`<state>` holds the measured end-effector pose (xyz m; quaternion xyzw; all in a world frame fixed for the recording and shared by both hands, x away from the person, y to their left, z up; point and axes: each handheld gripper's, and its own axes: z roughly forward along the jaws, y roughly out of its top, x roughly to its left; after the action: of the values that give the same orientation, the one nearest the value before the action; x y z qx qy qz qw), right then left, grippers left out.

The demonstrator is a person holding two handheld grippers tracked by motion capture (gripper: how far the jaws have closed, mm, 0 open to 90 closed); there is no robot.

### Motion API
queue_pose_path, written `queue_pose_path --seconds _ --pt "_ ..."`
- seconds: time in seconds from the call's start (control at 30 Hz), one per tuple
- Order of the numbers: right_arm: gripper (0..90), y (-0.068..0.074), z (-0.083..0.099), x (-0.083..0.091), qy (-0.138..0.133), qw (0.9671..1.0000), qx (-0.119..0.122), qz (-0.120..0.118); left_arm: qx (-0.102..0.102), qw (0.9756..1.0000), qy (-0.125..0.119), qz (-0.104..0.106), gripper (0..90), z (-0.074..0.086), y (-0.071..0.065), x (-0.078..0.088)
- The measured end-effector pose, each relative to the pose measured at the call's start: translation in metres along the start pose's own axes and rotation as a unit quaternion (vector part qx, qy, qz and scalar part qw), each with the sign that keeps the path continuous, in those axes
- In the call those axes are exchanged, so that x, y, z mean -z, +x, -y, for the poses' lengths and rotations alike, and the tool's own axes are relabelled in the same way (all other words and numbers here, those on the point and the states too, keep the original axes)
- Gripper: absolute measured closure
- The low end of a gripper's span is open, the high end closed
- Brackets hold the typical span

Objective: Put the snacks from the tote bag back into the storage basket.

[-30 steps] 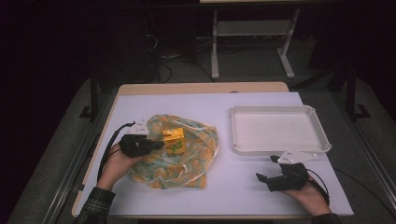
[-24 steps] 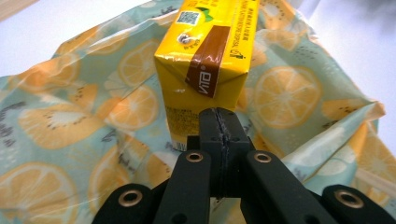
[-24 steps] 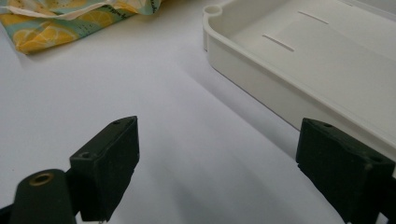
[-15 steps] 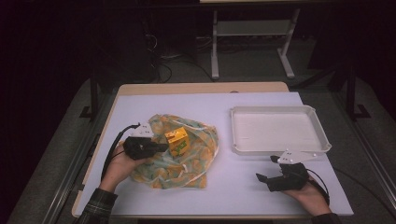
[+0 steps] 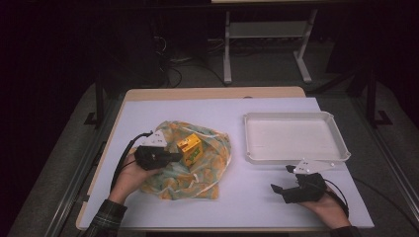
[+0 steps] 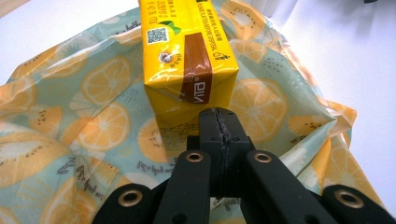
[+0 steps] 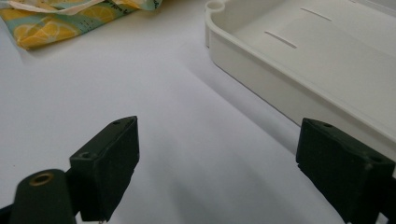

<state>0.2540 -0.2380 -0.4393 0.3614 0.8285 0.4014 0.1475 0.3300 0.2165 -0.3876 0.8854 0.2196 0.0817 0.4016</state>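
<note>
In the left gripper view the two black jaws of the left gripper point(image 6: 219, 122) are pressed flat together, with only a thin seam between them and nothing visibly caught in it; whether a fold of cloth or a flap of the carton is pinched there cannot be told. Right at the tips of those closed jaws, touching or almost touching them, is the lower end of a yellow drink carton point(image 6: 187, 60) with a brown band, a printed code and small print on its faces. The carton rises away from the jaws toward the top of that view and rests on a thin cloth bag point(image 6: 84, 126) printed with lemon and kiwi slices on pale blue. From the high view the left gripper point(image 5: 173, 156) is in the person's left hand point(image 5: 129, 174) at the left edge of the crumpled bag point(image 5: 202, 170), with the carton point(image 5: 189, 148) just beyond its tip, on top of the bag. The bag lies on the white table point(image 5: 222, 111). Well apart, at the table's near right, the right gripper point(image 5: 282, 181) rests low in the right hand point(image 5: 327, 206); in the right gripper view its jaws stand wide apart over bare table, gripping nothing. Just beyond it is an empty white tray point(image 5: 296, 157), whose rim point(image 7: 261, 65) runs beside the right-hand jaw.
</note>
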Motion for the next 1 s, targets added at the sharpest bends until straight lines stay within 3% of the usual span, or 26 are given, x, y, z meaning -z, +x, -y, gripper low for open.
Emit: queue_pose_path --seconds 0.33,0.47,0.67,1.0 --pt "13.0 0.0 0.0 0.0 0.0 1.0 -0.001 0.0 0.002 1.0 0.001 0.004 89.5 -0.002 -0.003 -0.004" --pt "13.0 0.0 0.0 0.0 0.0 1.0 0.0 0.0 0.008 0.9999 0.009 0.002 83.5 -0.002 -0.003 -0.002" --pt "13.0 -0.001 0.001 0.001 0.0 1.0 0.0 0.001 0.028 0.9995 0.013 -0.007 71.9 -0.003 -0.001 0.006" --pt "13.0 -0.001 0.001 0.001 0.0 1.0 -0.003 -0.001 0.068 0.9974 0.015 -0.019 40.9 -0.012 -0.002 0.018"
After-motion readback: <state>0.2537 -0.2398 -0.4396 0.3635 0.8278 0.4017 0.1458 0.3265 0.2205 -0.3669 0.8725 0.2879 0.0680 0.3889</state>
